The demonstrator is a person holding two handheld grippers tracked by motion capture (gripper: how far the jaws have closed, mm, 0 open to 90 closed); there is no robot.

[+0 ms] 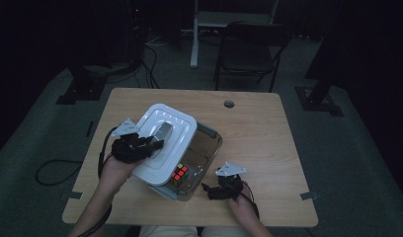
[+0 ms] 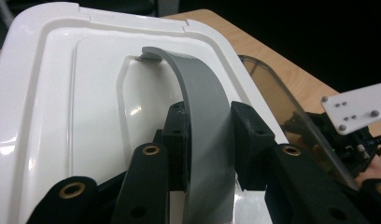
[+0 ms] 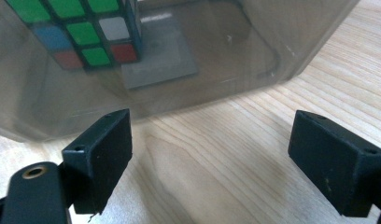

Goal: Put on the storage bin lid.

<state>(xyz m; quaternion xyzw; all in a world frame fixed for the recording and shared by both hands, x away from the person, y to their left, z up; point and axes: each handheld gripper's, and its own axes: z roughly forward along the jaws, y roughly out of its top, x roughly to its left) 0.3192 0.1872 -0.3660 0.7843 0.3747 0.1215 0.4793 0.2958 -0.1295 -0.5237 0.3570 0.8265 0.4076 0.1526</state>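
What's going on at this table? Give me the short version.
A person works with a gripper in each hand. The left gripper is clamped on the grey handle of a white lid, holding it tilted over a clear plastic bin. A Rubik's cube sits inside the bin. The right gripper rests open on the wooden table beside the bin.

Behind the wooden table (image 1: 259,128), a dark folding chair (image 1: 249,49), cables (image 1: 150,69) across grey floor.

I see white lid (image 1: 166,143) covering the bin's (image 1: 209,148) left and far part | near-right opening free, cube (image 1: 180,173) inside | bare table (image 1: 259,128) right and far
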